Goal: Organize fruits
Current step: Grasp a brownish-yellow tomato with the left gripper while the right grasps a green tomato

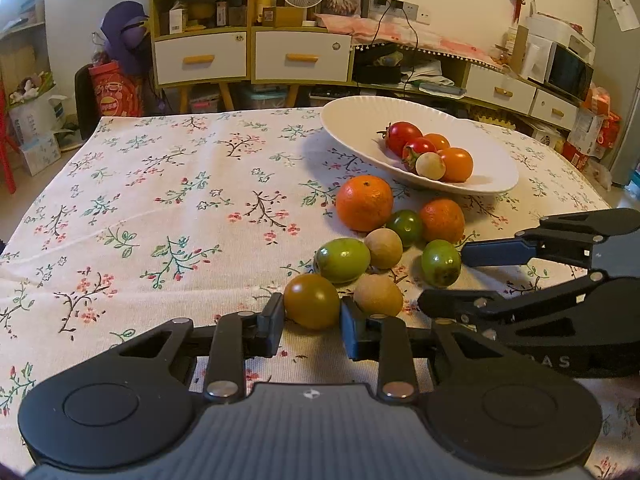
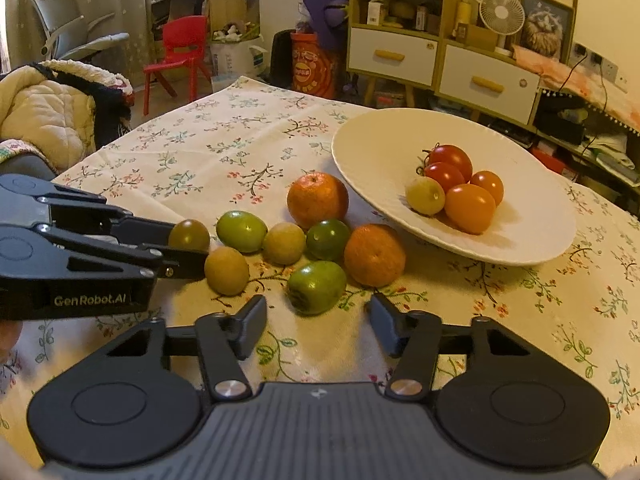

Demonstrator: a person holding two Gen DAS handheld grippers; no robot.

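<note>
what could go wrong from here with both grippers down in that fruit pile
1. The left gripper is shut on the olive tomato; too much squeeze may bruise it.
2. Lifting it could nudge the brown fruit touching its right finger.
3. The right gripper is open around the green fruit, which might roll toward the orange.

The worktop wears a woven cream cotton-like cloth with a printed flower pattern [image 1: 168, 184], matt and faintly ribbed, creased in places. The shallow white plate [image 1: 360, 116] looks like glazed ceramic, with a soft sheen and fine ridges along its rim. Red and orange tomatoes [image 1: 402, 136] in it are smooth and glossy, as is the olive-brown tomato [image 1: 312, 300] between the matt black plastic fingers of the left gripper [image 1: 312, 320]. The big orange mandarin [image 1: 364, 202] has dull, pitted peel. The tan round longan-like fruit [image 1: 378, 294] looks dry and rough. The right gripper [image 2: 316, 316] is matt black plastic with bright metal pivot pins
</note>
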